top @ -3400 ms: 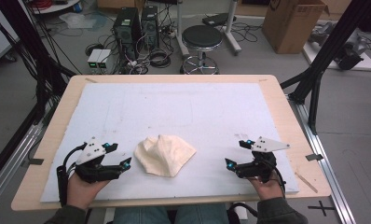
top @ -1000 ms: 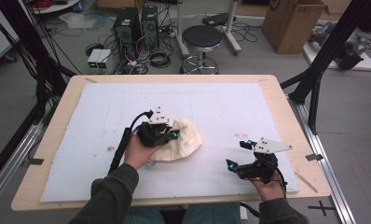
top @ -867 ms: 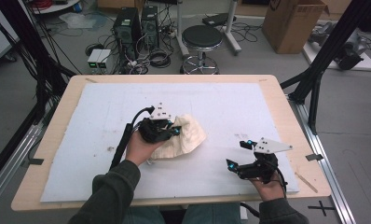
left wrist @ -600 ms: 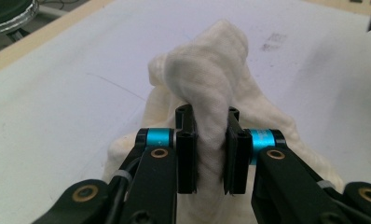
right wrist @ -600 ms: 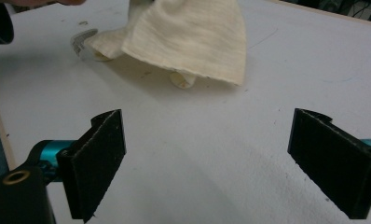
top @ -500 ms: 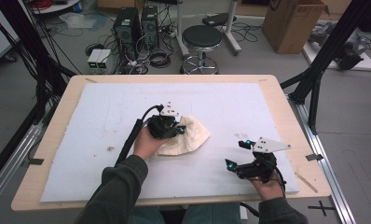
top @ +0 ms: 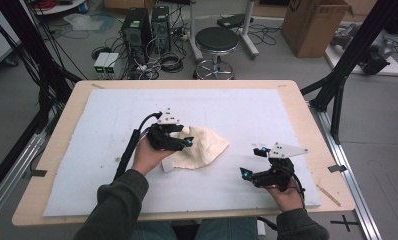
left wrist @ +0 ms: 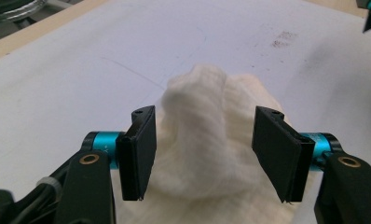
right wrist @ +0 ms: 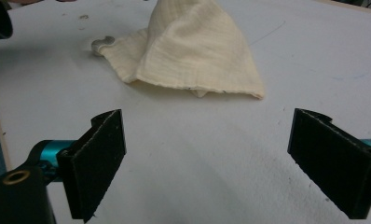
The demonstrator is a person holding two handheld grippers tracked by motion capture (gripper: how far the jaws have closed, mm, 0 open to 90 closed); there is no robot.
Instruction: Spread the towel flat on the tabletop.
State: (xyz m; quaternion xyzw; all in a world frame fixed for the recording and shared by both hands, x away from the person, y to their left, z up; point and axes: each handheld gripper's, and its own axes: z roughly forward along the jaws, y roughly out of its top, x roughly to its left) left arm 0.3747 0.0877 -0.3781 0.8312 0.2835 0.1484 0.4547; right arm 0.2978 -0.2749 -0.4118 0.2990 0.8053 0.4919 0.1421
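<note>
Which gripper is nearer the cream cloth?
Left. The left gripper is over the cream cloth, jaws open around a raised fold; the right gripper rests apart on the white mat.

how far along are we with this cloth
Early. The cloth lies bunched in a peak mid-table, neither flat nor folded. The left gripper has just been opening: its fingers stand apart on either side of the peak without pressing it, so the cloth looks just released. The right gripper rests open on the table, apart from it. Spreading or folding is probably still ahead.
</note>
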